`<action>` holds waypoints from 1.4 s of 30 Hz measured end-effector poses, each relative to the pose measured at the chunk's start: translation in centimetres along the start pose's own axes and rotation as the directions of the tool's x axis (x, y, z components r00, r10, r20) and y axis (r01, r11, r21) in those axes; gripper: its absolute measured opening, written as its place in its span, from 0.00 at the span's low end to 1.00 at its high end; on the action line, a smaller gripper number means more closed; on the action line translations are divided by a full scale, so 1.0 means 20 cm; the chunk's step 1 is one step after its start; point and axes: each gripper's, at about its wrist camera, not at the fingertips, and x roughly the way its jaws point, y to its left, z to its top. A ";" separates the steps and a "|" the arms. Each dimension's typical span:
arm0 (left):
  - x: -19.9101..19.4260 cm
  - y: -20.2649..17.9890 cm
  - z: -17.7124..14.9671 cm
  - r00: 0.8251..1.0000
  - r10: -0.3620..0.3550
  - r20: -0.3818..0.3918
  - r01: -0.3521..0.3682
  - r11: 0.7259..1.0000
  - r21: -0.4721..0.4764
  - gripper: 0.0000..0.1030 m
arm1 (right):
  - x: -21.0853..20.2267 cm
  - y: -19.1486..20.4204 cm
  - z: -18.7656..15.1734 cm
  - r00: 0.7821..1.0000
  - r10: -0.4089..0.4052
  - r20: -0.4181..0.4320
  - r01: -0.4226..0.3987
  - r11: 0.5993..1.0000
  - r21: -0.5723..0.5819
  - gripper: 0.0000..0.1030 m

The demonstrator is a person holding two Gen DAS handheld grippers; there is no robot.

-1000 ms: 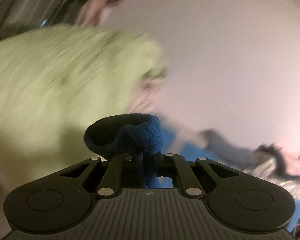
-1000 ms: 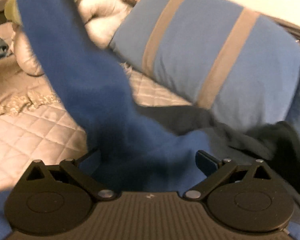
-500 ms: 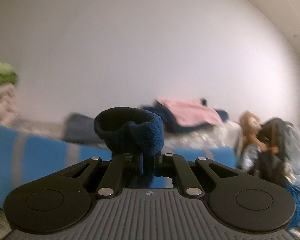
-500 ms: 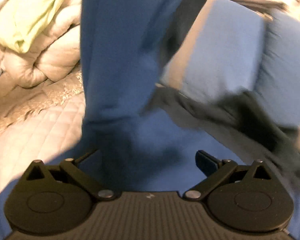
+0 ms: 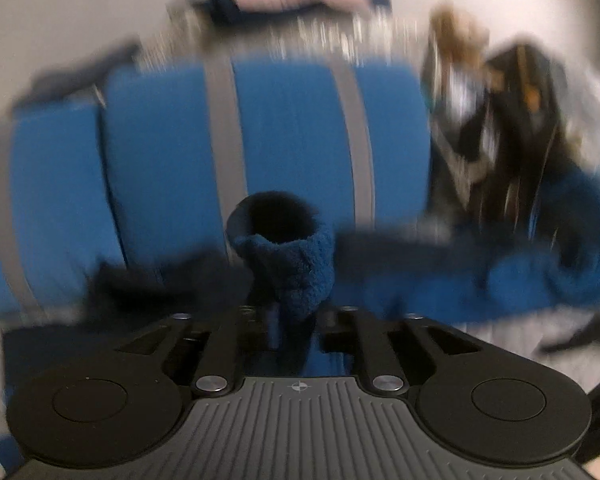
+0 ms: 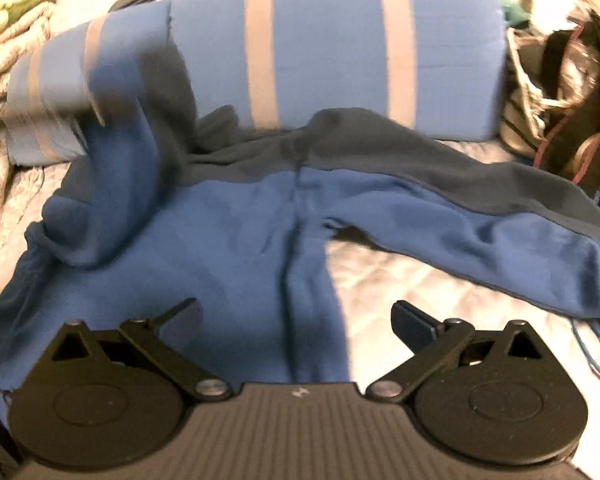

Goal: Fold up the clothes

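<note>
blue garment (image 6: 236, 240) spread beneath open right tool (image 6: 296, 320)

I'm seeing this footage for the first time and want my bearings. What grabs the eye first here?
The blue and dark garment sprawled across the quilted bed, one sleeve trailing right, with the right tool wide open just over it. Behind it, a blue pillow with grey stripes. In the left view, a fuzzy blue cuff stands between the opening jaws of the left tool.

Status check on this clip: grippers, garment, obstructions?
Left gripper opening, fuzzy blue cuff between jaws. Right gripper open over blue garment spread on bed. Striped pillow under its top edge.
</note>
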 end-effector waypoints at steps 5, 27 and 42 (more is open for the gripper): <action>0.10 0.05 -0.19 0.983 -0.069 -0.167 0.068 0.998 -0.017 0.63 | -0.01 -0.10 0.00 1.000 0.021 0.010 -0.021 0.999 0.038 1.00; -0.39 1.10 -0.62 0.972 0.234 0.006 -0.215 0.903 -0.372 0.74 | 0.70 -0.14 0.15 0.999 0.042 0.004 -0.042 0.985 0.166 0.53; -0.44 1.38 -0.76 0.910 0.411 -0.051 -0.380 0.780 -0.498 0.74 | 0.79 -0.57 0.09 0.971 0.228 0.073 -0.220 0.729 0.649 0.15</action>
